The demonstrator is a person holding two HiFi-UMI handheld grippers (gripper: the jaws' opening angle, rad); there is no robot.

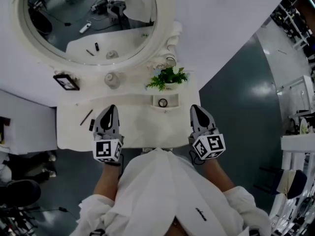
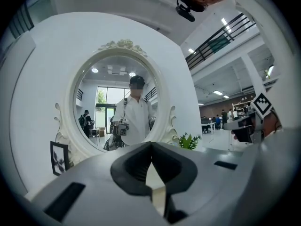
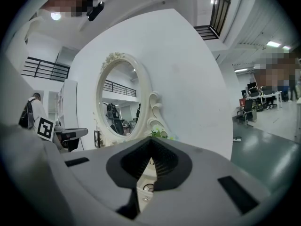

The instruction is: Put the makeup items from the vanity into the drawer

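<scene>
left gripper [image 1: 112,108] fingers shut, tips pressed together, nothing between. right gripper [image 1: 194,107] fingers shut as well, tips together, nothing held. both side by side but well apart over the front part of the white vanity [image 1: 138,132], pointing toward the big round mirror [image 1: 88,18]. a marker cube [image 1: 108,150] at the back of each gripper, then wrists, then white sleeves [image 1: 231,200].

makeup lying on the vanity top, not in any gripper: a thin dark pencil [image 1: 86,117], slanted, near the left side of the left gripper, and a short black stick [image 1: 92,125] just beside that gripper, closer to the front edge.

between the two grippers and nearer the mirror, a small dish [image 1: 163,102] with a dark ring in it. behind the dish, a green plant [image 1: 168,77]. left of the plant, a round pale jar [image 1: 112,79] at the foot of the mirror. further left, a small black frame [image 1: 66,81], tilted. dark grey floor [image 1: 236,92] to the right of the vanity.
</scene>
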